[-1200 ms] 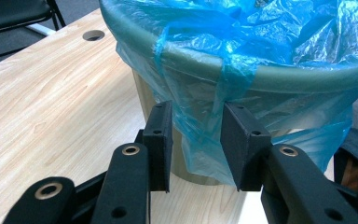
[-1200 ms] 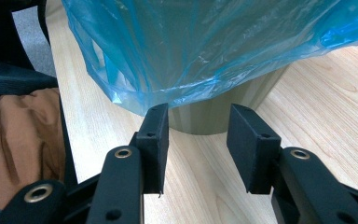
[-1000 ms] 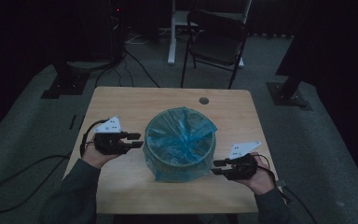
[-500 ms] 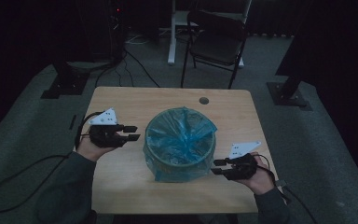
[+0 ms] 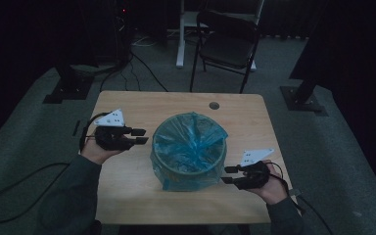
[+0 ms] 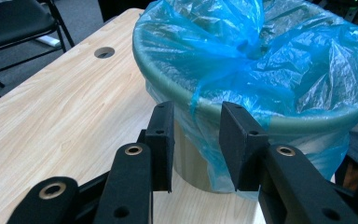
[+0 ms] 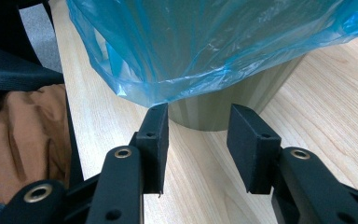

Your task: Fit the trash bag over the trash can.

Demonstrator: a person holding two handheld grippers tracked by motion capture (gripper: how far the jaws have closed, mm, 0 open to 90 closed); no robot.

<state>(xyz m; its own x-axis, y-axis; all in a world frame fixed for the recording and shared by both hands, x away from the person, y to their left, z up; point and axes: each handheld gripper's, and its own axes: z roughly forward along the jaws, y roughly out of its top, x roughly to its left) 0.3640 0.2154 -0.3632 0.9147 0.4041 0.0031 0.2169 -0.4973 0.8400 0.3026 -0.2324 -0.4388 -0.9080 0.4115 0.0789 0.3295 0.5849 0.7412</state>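
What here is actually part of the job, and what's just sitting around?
In the job:
- bin
- blue bag lining it
- left gripper, jaws open
- right gripper, jaws open, nothing between them

Just around:
- table
- folding chair
- stand bases on the floor

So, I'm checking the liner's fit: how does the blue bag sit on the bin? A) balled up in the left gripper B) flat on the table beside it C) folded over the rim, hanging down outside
C: the blue bag wraps over the bin's rim and drapes down its outer wall.
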